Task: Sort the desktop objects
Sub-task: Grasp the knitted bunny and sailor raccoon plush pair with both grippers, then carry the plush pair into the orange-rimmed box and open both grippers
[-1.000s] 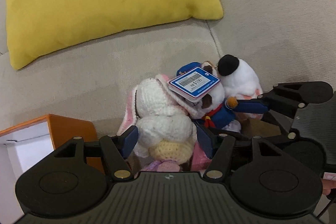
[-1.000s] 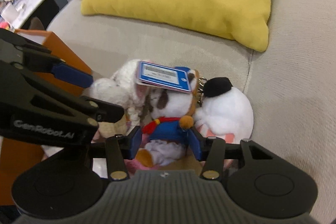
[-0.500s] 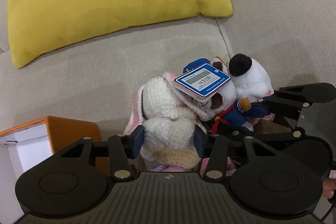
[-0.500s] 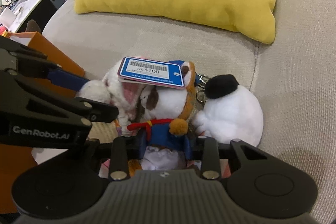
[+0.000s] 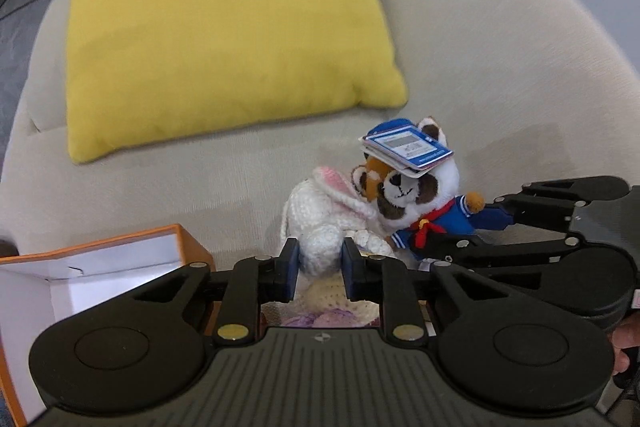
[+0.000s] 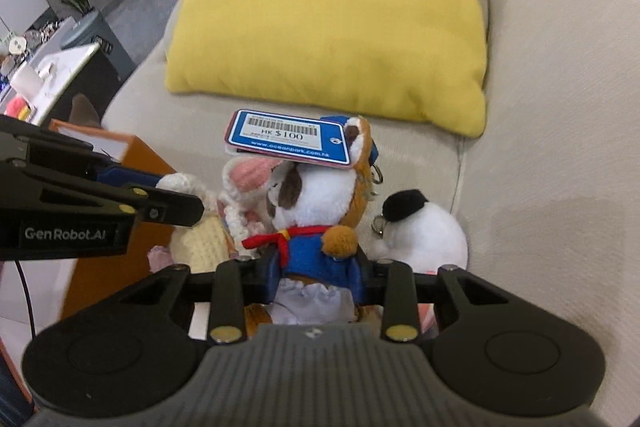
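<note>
Left wrist view is showing the left gripper point(image 5: 318, 269) closing its jaws on a white crocheted rabbit point(image 5: 324, 223), the blue pads already pinching the toy's body. Just to its right, the right gripper point(image 6: 316, 275) is clenching the blue-jacketed middle of a sailor raccoon toy point(image 6: 316, 211), whose price tag point(image 6: 286, 139) is lying flat across its head. Both toys are sitting at the near edge of a beige sofa point(image 5: 160, 179), in front of a yellow cushion point(image 5: 224, 27), with an open orange box point(image 5: 100, 267) at near left and a white plush with a black cap point(image 6: 424, 231) resting at right. Lifting each toy straight up, apart from its neighbour, looks wisest, since rabbit and raccoon are touching. Both toys are standing upright, long axes roughly vertical, with the raccoon leaning slightly left.
</note>
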Tool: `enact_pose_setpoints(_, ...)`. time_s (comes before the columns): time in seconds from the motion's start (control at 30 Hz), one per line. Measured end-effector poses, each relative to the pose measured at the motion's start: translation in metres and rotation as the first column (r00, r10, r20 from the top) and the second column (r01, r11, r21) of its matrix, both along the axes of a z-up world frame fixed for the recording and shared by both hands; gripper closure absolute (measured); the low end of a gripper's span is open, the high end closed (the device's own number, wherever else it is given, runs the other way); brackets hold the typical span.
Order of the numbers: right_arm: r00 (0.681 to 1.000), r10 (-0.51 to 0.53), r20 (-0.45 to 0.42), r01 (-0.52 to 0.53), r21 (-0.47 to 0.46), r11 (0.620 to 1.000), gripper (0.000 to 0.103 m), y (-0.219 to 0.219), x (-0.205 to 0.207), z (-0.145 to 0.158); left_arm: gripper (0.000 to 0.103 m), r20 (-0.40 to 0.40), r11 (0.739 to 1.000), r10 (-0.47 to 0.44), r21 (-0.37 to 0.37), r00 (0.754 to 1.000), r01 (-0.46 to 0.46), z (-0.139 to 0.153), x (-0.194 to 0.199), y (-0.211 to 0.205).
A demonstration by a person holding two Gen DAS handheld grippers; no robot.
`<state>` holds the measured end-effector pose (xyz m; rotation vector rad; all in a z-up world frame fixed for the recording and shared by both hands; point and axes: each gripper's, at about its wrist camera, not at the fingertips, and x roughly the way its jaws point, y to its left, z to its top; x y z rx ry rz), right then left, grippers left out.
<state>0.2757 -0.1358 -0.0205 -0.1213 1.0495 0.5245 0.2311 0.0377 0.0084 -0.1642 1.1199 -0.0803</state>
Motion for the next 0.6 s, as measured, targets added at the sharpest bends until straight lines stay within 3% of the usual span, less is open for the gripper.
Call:
enact_pose_setpoints(0.37,0.999,-0.003,0.038,-0.003,0.152,0.988,0.068,0.033,-0.061,0.080,0.079,0.195,0.999,0.001,0.051,0.981,-0.011,0.094,-0.093,0.049)
enact_pose_setpoints(0.5,0.999,0.035,0.018,-0.038,0.196,0.980,0.068,0.082,-0.078,0.085,0.079,0.220,0.993,0.047,0.094,0.974,-0.069,0.100,-0.119,0.084)
enact_pose_setpoints(0.6,0.998,0.058,-0.012,-0.055,0.183,0.982,0.068,0.122,-0.086,0.072,0.079,0.207,0.988,0.084,0.110,0.975,-0.109,0.084,-0.130,0.108)
